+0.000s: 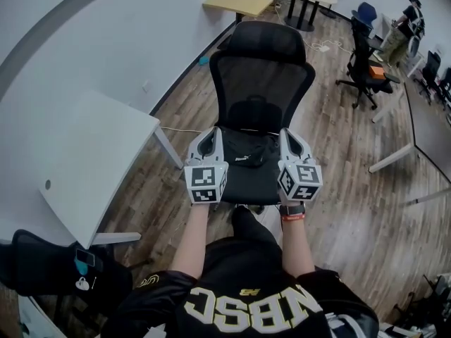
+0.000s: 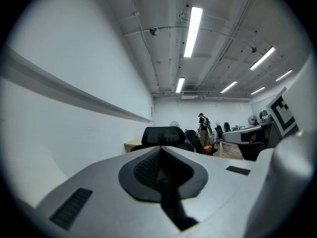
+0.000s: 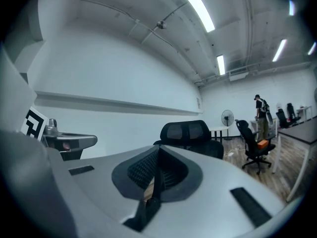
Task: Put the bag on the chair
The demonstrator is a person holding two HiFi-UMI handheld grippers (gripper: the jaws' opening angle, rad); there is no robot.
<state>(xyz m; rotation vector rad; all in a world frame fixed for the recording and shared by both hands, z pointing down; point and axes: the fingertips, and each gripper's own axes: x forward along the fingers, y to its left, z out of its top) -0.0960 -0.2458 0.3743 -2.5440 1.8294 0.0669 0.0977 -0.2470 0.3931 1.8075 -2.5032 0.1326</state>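
Note:
A black mesh office chair [image 1: 262, 83] stands in front of me on the wooden floor. A black bag [image 1: 251, 151] with a small white logo lies on its seat. My left gripper [image 1: 212, 135] is at the bag's left side and my right gripper [image 1: 287, 134] at its right side, both over the seat. The jaws of each are shut with nothing between them. The left gripper view shows its closed jaws [image 2: 161, 155] with the chair's headrest [image 2: 163, 134] beyond. From the right gripper [image 3: 157, 158] the same headrest [image 3: 185, 131] shows.
A white desk [image 1: 91, 160] stands close at the left, against the wall. A wooden table [image 1: 238, 3] is behind the chair. Another office chair [image 1: 363, 65], a white table leg [image 1: 391, 159] and a person [image 1: 412, 16] are at the right. A dark bundle [image 1: 49, 270] lies at lower left.

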